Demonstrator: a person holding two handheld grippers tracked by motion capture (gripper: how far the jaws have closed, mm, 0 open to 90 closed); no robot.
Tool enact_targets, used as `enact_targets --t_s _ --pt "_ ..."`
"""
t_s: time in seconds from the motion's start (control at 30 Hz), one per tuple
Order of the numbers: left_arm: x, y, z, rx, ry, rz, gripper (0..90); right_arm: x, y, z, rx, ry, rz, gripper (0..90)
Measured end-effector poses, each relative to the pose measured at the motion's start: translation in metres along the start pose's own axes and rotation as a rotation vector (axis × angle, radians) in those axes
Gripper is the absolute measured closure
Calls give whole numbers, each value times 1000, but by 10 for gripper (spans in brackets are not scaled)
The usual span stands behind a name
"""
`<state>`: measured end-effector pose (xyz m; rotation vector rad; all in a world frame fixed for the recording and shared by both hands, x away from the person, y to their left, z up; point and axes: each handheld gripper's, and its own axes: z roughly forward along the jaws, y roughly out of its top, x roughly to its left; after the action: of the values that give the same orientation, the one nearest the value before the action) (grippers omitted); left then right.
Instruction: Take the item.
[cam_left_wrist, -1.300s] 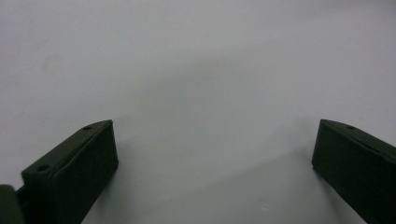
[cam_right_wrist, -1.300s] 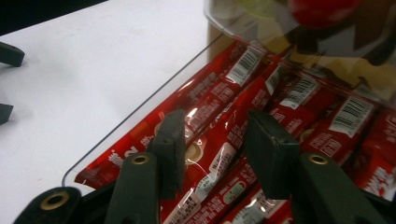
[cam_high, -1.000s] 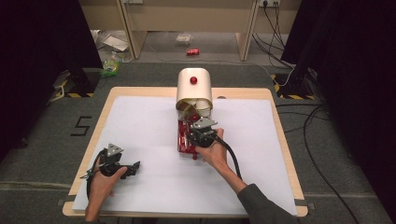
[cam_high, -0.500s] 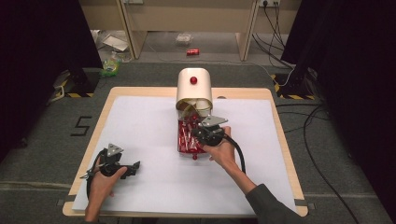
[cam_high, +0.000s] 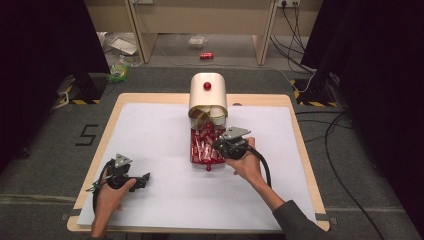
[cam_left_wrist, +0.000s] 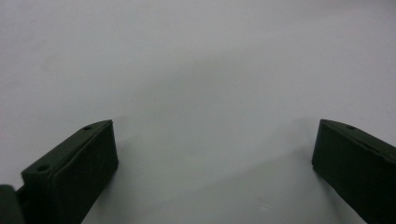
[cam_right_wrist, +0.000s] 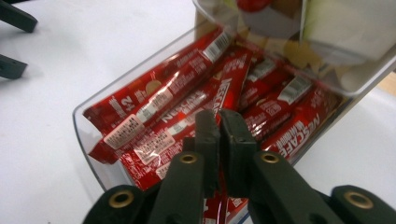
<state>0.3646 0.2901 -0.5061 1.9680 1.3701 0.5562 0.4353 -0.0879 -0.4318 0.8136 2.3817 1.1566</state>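
Right gripper (cam_right_wrist: 218, 122): jaws pinched on a red sachet (cam_right_wrist: 219, 196), which sits at the tray's (cam_high: 192, 150) front lip, mid-table.
Long axis: along the jaws, toward the dispenser (cam_high: 207, 95).
Left gripper (cam_high: 142, 179): jaws spread, near the table's front-left corner.

Red coffee sachets (cam_right_wrist: 187, 107) heaped in clear dispenser tray (cam_right_wrist: 88, 140).

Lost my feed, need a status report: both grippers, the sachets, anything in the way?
Right gripper shut on a red sachet at the clear tray. Left gripper open, on bare table. Nothing blocking.
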Motion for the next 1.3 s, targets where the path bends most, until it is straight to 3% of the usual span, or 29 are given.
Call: enact_targets --t_s 0.17,0.47,0.9,1.3 --pt "0 0 0 0 0 0 0 1 -4 7 26 -14 10 747" --pt "0 0 0 0 0 0 0 0 -4 5 7 -26 -8 827" --pt "0 0 0 0 1 1 0 -4 -9 -32 -52 -13 -34 861" --pt "0 0 0 0 1 0 0 -9 -24 -64 -120 -17 -4 864"
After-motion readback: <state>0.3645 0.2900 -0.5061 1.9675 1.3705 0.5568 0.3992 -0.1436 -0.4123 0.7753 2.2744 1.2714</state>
